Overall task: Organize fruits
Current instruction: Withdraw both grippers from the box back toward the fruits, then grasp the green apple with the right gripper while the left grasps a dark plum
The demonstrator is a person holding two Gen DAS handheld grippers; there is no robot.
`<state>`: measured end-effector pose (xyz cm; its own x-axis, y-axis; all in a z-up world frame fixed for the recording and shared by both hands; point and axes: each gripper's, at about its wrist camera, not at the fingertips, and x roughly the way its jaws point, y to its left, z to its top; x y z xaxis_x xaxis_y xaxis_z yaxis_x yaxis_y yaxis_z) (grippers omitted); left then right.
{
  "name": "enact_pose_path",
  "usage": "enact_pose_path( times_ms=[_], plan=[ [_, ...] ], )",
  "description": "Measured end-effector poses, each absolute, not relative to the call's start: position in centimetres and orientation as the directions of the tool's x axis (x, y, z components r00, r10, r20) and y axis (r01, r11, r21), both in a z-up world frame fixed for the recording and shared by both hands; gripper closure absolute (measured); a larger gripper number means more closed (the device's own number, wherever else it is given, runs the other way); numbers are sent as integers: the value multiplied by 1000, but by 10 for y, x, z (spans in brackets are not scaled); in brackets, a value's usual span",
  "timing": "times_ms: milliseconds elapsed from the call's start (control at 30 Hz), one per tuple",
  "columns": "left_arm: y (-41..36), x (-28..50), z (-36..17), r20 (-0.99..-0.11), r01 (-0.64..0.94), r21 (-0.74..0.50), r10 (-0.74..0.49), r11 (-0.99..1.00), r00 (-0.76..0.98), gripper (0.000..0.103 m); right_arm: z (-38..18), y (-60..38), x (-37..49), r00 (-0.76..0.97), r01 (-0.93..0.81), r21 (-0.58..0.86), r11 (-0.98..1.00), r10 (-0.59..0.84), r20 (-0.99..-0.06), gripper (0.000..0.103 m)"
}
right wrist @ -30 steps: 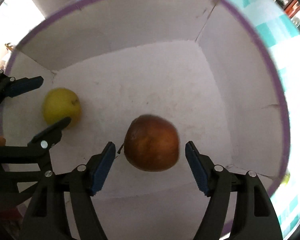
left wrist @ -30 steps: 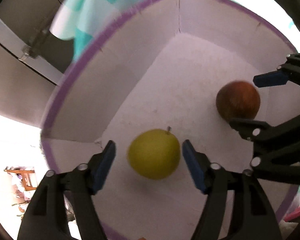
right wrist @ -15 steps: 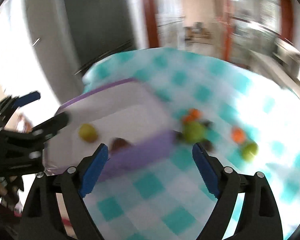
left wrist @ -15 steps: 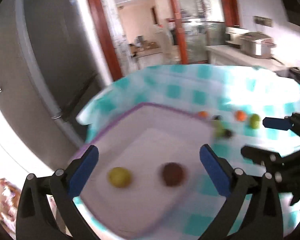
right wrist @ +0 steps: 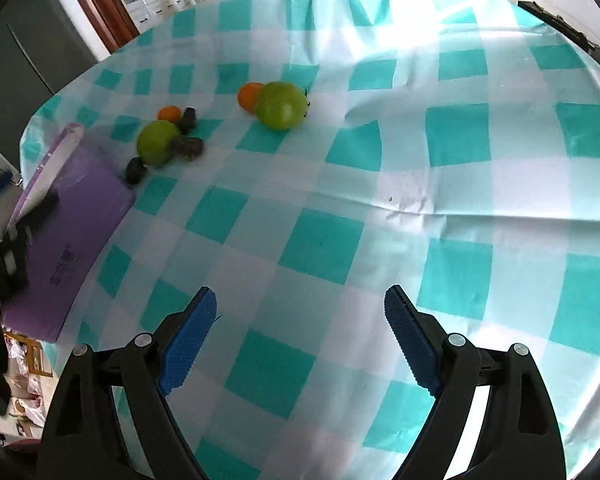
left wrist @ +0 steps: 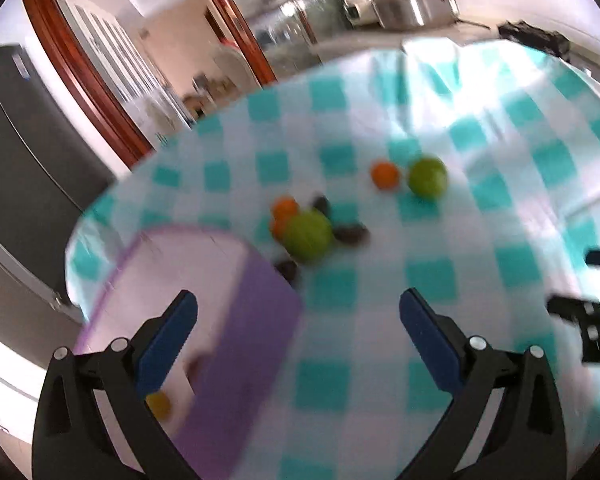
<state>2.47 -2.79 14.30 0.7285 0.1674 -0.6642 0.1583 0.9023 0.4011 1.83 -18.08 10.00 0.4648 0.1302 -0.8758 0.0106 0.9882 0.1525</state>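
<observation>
Fruits on your checked tablecloth (right wrist: 324,240): two green apples (right wrist: 281,105) (right wrist: 156,142), two oranges (right wrist: 249,95) (right wrist: 169,113), three dark fruits (right wrist: 187,146). Your left gripper (left wrist: 298,334) and right gripper (right wrist: 300,334) have just been opening; both gape empty beside the purple box (right wrist: 66,224).

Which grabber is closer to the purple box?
Left. The left gripper hangs right over the purple box's near wall, one finger above the inside. The right gripper is off to the side over the checked tablecloth, away from it.

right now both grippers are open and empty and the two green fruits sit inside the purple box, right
Not quite. Both the left gripper and right gripper are open and empty, but the two green fruits lie on the checked tablecloth, outside the purple box, as the right wrist view shows.
</observation>
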Motion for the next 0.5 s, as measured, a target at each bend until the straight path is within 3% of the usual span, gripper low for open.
enact_pose_path(
  times_ms=[133,200,300,367,500],
  plan=[
    [-1,34,154,-549,44,503,280,863,787,1,92,-172,48,435,-48,44,998,61,-898,19],
    [33,32,152,-586,33,490,300,871,753,1,85,-163,65,424,-65,10,998,37,-905,17],
    [91,29,128,-717,94,455,302,885,628,1,74,-161,89,416,-57,10,998,33,-909,16],
    [119,19,114,-792,181,404,244,897,560,1,65,-161,104,412,-48,19,999,37,-910,16],
    [144,0,88,-847,304,415,243,857,472,4,39,-161,133,389,-26,27,999,35,-921,14]
  ],
)
